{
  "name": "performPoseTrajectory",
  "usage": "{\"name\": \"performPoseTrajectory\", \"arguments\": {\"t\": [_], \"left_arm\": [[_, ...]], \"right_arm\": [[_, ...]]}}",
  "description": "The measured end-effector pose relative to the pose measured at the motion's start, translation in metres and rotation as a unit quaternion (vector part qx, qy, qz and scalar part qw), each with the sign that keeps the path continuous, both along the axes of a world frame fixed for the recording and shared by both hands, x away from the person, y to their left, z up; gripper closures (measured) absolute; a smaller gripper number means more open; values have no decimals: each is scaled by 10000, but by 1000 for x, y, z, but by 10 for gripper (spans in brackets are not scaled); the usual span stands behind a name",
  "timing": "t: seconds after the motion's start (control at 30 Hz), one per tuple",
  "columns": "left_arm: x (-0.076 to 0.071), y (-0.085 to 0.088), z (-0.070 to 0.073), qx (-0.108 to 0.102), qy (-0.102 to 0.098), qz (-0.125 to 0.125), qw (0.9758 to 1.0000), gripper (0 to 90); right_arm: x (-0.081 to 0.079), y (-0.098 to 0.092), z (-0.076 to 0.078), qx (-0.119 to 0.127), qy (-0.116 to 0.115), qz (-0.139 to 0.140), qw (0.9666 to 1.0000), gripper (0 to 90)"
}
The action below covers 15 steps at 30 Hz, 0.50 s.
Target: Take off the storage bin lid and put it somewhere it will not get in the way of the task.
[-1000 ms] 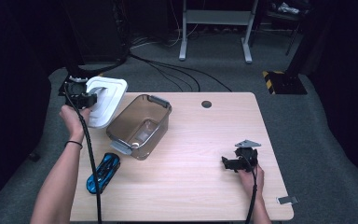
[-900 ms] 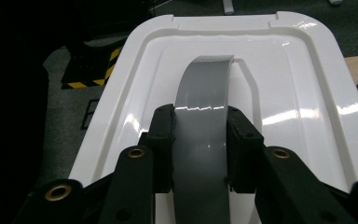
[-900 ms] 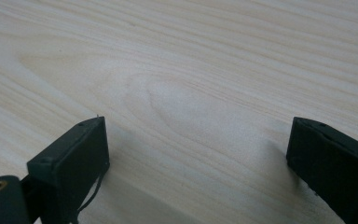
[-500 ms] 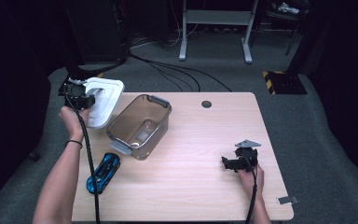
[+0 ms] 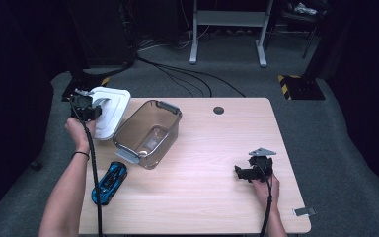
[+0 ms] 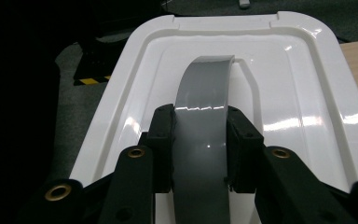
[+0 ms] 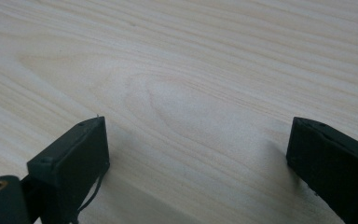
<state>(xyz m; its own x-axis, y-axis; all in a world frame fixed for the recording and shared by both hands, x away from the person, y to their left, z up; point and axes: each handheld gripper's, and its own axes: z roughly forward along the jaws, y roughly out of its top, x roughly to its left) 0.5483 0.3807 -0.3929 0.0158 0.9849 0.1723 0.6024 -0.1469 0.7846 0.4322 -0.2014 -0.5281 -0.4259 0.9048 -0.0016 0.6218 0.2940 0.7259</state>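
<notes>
Pinching the grey handle (image 6: 200,135) of the white lid (image 5: 109,109), the left gripper (image 5: 85,106) holds it off the table's left edge beside the uncovered brown bin (image 5: 148,133); the right gripper (image 5: 250,172) rests spread on the table (image 5: 217,197).

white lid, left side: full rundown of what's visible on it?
The white lid is a glossy, plastic-looking rounded rectangle with a raised rim, a recessed centre panel and two small notches on its far edge. A grey arched handle spans the middle. The left gripper is shut on that handle, one pad on each side. In the high view the lid sits tilted at the table's far-left corner, overhanging the edge, beside the open clear bin. Whether its lower edge rests on the table cannot be told.
</notes>
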Motion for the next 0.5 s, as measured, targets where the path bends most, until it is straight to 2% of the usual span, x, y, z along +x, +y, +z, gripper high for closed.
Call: {"name": "performPoseTrajectory", "arguments": {"t": [0.23, 0.33, 0.37, 0.47, 0.5], "left_arm": [[2, 1, -14, -182, -9, 7, 9998, 677], [3, 1, -20, -209, 66, -34, 9998, 676], [3, 0, -23, -264, 18, -23, 9996, 676], [3, -1, -31, -368, 39, -57, 9993, 676], [3, -1, -33, -347, 108, -88, 9993, 676]], "right_arm": [[0, 0, 0, -3, -1, 8, 10000, 50], [0, 0, 0, -4, -1, 9, 10000, 50], [0, 0, 0, -2, -2, 7, 10000, 50], [0, 0, 0, -1, 0, 6, 10000, 50], [0, 0, 0, -1, 0, 6, 10000, 50]]}}
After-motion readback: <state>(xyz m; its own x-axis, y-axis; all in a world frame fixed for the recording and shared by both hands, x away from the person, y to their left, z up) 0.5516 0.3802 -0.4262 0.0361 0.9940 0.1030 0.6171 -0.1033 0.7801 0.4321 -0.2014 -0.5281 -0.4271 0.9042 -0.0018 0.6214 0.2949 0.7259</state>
